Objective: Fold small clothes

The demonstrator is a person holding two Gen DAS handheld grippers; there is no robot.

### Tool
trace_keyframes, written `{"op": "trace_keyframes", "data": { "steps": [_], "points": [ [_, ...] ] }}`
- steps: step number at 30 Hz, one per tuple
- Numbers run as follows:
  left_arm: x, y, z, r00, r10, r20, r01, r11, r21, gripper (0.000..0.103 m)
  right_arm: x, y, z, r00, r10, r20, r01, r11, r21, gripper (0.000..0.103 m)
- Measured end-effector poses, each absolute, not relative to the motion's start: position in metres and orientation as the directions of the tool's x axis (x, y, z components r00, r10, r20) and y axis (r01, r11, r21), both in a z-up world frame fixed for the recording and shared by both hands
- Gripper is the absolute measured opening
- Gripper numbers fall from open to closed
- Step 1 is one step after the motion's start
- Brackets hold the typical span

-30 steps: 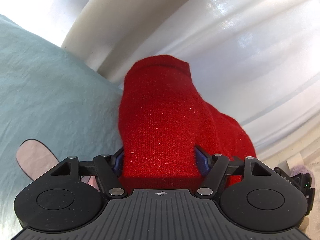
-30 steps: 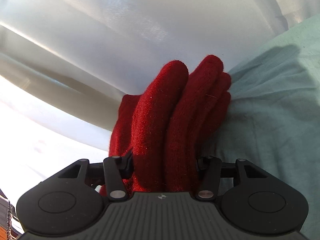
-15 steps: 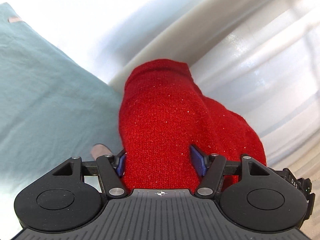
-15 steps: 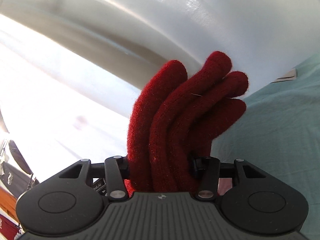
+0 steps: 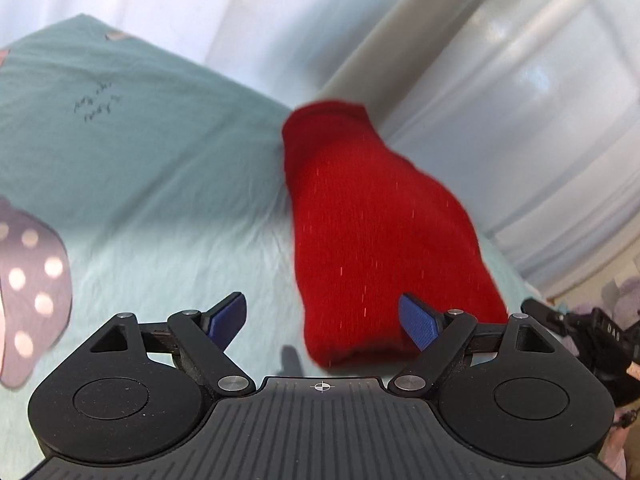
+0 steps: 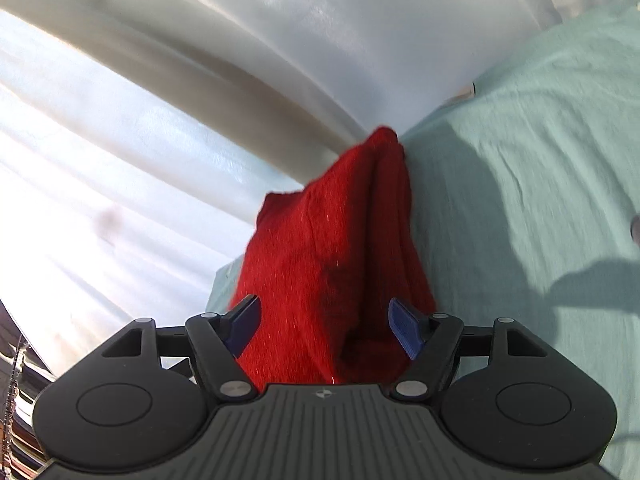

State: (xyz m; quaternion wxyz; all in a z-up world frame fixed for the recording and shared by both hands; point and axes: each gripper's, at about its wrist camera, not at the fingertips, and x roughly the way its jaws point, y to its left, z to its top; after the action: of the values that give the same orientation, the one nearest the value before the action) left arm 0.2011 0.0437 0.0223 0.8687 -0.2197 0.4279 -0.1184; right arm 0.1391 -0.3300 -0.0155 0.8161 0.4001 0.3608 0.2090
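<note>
Both claws are spreading, the left gripper (image 5: 322, 316) and right gripper (image 6: 324, 322) letting go of the red knitted glove (image 5: 372, 232) lying between their pads on the teal sheet (image 5: 160, 168); withdraw straight back so nothing snags.

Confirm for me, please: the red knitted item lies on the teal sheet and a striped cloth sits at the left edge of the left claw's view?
Not quite. In the left wrist view the cloth at the left edge is polka-dotted, not striped. The red knitted item does lie on the teal sheet.
</note>
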Motion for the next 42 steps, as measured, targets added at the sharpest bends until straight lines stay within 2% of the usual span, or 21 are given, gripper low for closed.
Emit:
{"op": "trace_keyframes", "data": {
  "steps": [4, 7, 9, 10, 11, 14, 18, 19, 22, 23, 24, 26, 30, 33, 36, 39, 42],
  "points": [
    [0.189, 0.023, -0.007, 0.528, -0.415, -0.74, 0.056, 0.887, -0.458, 0.088, 0.13, -0.317, -0.039, 0.623, 0.644, -0.444, 0.003, 0.566, 0.825, 0.074],
    [0.195, 0.01, -0.013, 0.534, -0.363, -0.764, 0.043, 0.914, -0.404, 0.088, 0.143, -0.308, -0.051, 0.604, 0.665, -0.439, 0.045, 0.522, 0.852, 0.072],
    [0.202, 0.007, -0.015, 0.551, -0.323, -0.769, 0.02, 0.927, -0.375, 0.088, 0.151, -0.296, -0.054, 0.609, 0.645, -0.462, 0.056, 0.546, 0.836, 0.058],
    [0.208, 0.006, -0.015, 0.56, -0.292, -0.775, -0.001, 0.936, -0.353, 0.088, 0.153, -0.293, -0.053, 0.617, 0.637, -0.462, 0.057, 0.55, 0.833, 0.04],
    [0.21, 0.005, -0.015, 0.572, -0.253, -0.78, -0.018, 0.947, -0.32, 0.088, 0.15, -0.289, -0.048, 0.632, 0.624, -0.46, 0.058, 0.553, 0.831, 0.028],
    [0.215, 0.011, -0.01, 0.587, -0.189, -0.787, -0.041, 0.964, -0.262, 0.091, 0.149, -0.282, -0.032, 0.688, 0.557, -0.464, 0.013, 0.631, 0.776, 0.023],
    [0.213, 0.026, -0.006, 0.562, -0.209, -0.8, -0.034, 0.961, -0.275, 0.094, 0.136, -0.303, -0.019, 0.734, 0.593, -0.332, -0.035, 0.52, 0.853, 0.021],
    [0.211, 0.029, -0.005, 0.556, -0.214, -0.803, -0.032, 0.96, -0.279, 0.094, 0.137, -0.308, -0.022, 0.74, 0.584, -0.334, -0.022, 0.517, 0.856, 0.02],
    [0.206, 0.041, 0.001, 0.544, -0.166, -0.822, -0.065, 0.969, -0.239, 0.092, 0.145, -0.307, -0.031, 0.707, 0.433, -0.559, 0.079, 0.737, 0.671, 0.022],
    [0.204, 0.047, 0.005, 0.554, -0.14, -0.82, -0.08, 0.972, -0.22, 0.093, 0.144, -0.307, -0.032, 0.7, 0.4, -0.592, 0.086, 0.776, 0.625, 0.026],
    [0.202, 0.055, 0.011, 0.574, -0.119, -0.811, -0.102, 0.971, -0.215, 0.093, 0.143, -0.307, -0.027, 0.706, 0.37, -0.604, 0.074, 0.809, 0.583, 0.03],
    [0.203, 0.066, 0.022, 0.614, -0.109, -0.782, -0.13, 0.963, -0.236, 0.094, 0.142, -0.305, -0.009, 0.727, 0.298, -0.619, 0.057, 0.872, 0.486, 0.045],
    [0.227, 0.061, 0.039, 0.698, -0.114, -0.707, -0.143, 0.945, -0.293, 0.095, 0.147, -0.287, 0.031, 0.814, 0.143, -0.562, 0.018, 0.962, 0.271, 0.044],
    [0.252, 0.037, 0.04, 0.716, -0.111, -0.689, -0.134, 0.947, -0.292, 0.095, 0.166, -0.256, 0.045, 0.814, 0.249, -0.526, -0.133, 0.959, 0.248, 0.041],
    [0.273, 0.012, 0.036, 0.709, -0.116, -0.695, -0.131, 0.947, -0.293, 0.095, 0.188, -0.21, 0.043, 0.766, 0.374, -0.523, -0.302, 0.927, 0.221, 0.027],
    [0.291, -0.012, 0.03, 0.706, -0.126, -0.697, -0.093, 0.959, -0.268, 0.095, 0.199, -0.183, 0.032, 0.754, 0.374, -0.54, -0.347, 0.925, 0.156, 0.025],
    [0.304, -0.031, 0.023, 0.698, -0.12, -0.706, -0.049, 0.976, -0.214, 0.098, 0.213, -0.181, 0.01, 0.771, 0.288, -0.568, -0.293, 0.952, 0.084, 0.016]
  ]
}}
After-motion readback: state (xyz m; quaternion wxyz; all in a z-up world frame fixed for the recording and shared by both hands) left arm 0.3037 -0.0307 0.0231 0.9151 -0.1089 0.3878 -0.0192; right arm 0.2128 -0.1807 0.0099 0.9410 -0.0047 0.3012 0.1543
